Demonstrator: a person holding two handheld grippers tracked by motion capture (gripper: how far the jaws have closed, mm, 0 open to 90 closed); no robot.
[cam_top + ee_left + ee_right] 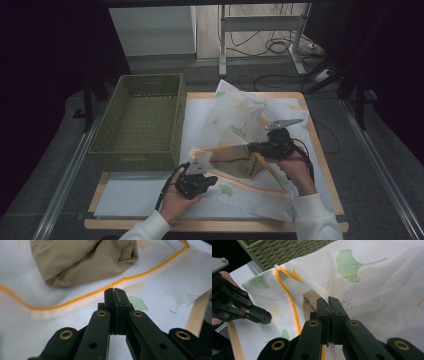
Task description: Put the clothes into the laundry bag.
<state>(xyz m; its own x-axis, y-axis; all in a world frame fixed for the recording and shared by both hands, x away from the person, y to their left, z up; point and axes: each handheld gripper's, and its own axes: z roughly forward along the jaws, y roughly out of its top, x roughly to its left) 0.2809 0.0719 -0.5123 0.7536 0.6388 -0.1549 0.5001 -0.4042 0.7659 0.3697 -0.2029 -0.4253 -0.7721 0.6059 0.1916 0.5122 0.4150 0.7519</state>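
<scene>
**Mesh bag pinched open over tan cloth**

White mesh laundry bag (240, 125) with orange trim lies across the desk (320, 150), tan cloth (235, 161) in its mouth. The right gripper (328, 300), wrist angled toward 10 o'clock, clenches its fingers on the bag's upper layer, lifting it. The left gripper (115, 291), at 7 o'clock of the cloth, points toward 1 o'clock, fingers clenched on nothing. A wicker basket (142, 120) sits at 9 o'clock.

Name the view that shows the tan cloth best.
The left gripper view: the tan cloth lies bunched, close and unobstructed. The high view shows it small inside the mesh bag; the right gripper view shows a mere sliver.
</scene>
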